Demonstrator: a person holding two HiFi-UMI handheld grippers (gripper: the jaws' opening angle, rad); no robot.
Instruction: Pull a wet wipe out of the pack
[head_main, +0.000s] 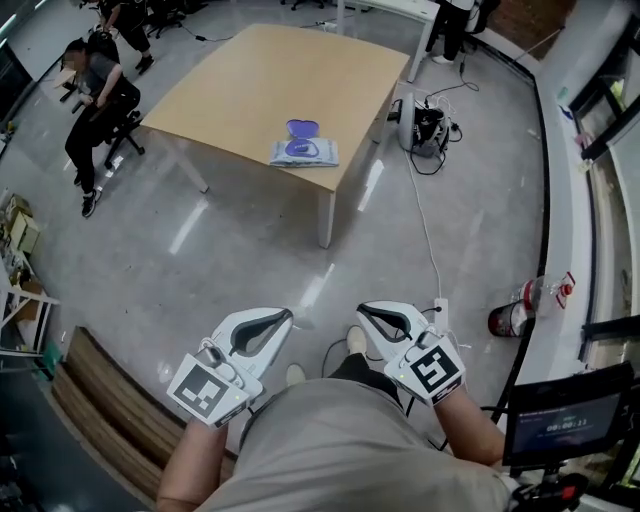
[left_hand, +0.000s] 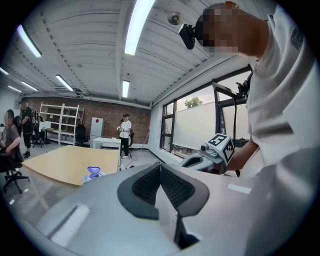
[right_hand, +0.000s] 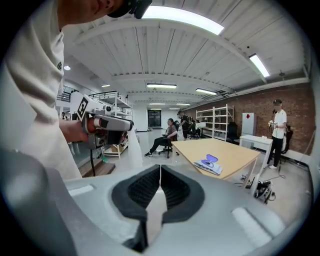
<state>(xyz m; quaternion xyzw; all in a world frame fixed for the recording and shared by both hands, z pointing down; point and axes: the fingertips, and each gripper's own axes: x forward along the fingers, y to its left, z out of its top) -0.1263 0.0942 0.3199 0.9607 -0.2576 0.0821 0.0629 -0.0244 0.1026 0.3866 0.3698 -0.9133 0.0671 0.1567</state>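
The wet wipe pack (head_main: 303, 151) lies flat near the front corner of the wooden table (head_main: 260, 85), its purple lid (head_main: 302, 128) flipped up. It also shows small and far off as the pack (left_hand: 92, 173) in the left gripper view and the pack (right_hand: 210, 164) in the right gripper view. Both grippers are held close to the person's body, well short of the table. My left gripper (head_main: 283, 318) (left_hand: 160, 167) is shut with nothing between its pads. My right gripper (head_main: 366, 311) (right_hand: 160, 170) is also shut and empty. Each gripper points toward the table.
Grey floor lies between me and the table. A seated person (head_main: 95, 95) on a chair is at the table's left. A black device with cables (head_main: 428, 128) sits on the floor to its right. A bottle (head_main: 520, 312) and a screen (head_main: 565, 420) are at my right, a wooden platform (head_main: 90, 390) at my left.
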